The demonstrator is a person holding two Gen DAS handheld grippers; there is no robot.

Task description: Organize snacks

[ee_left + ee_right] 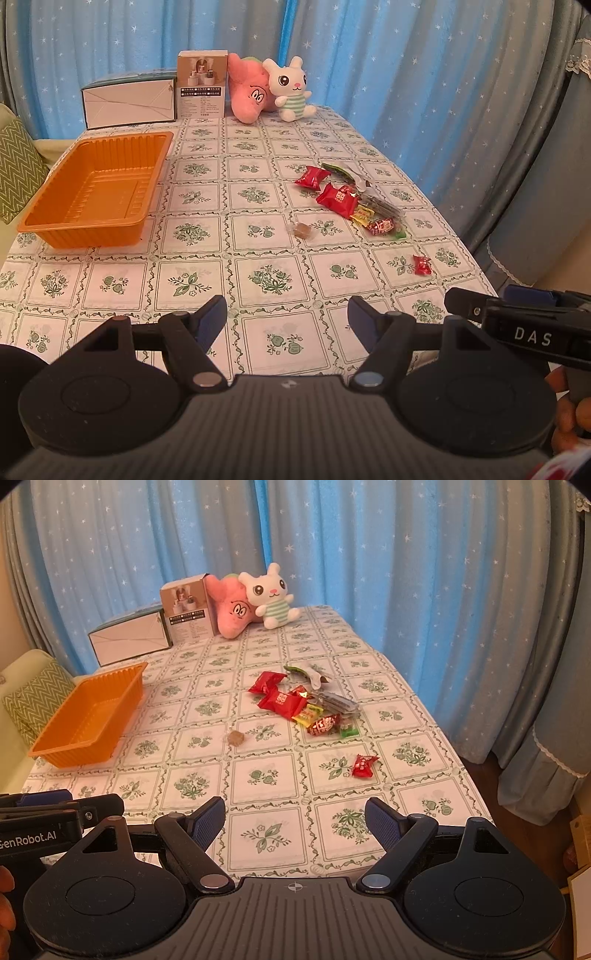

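Crinkly red candy (364,765) may skid off the desk (266,834) edge if my right hand-held gripper (295,821), spread wide and empty, nudges it.

Dim warm light, fisheye-bent edges, soft focus

Black left gripper (287,319) and right gripper (294,821), blue-padded jaws
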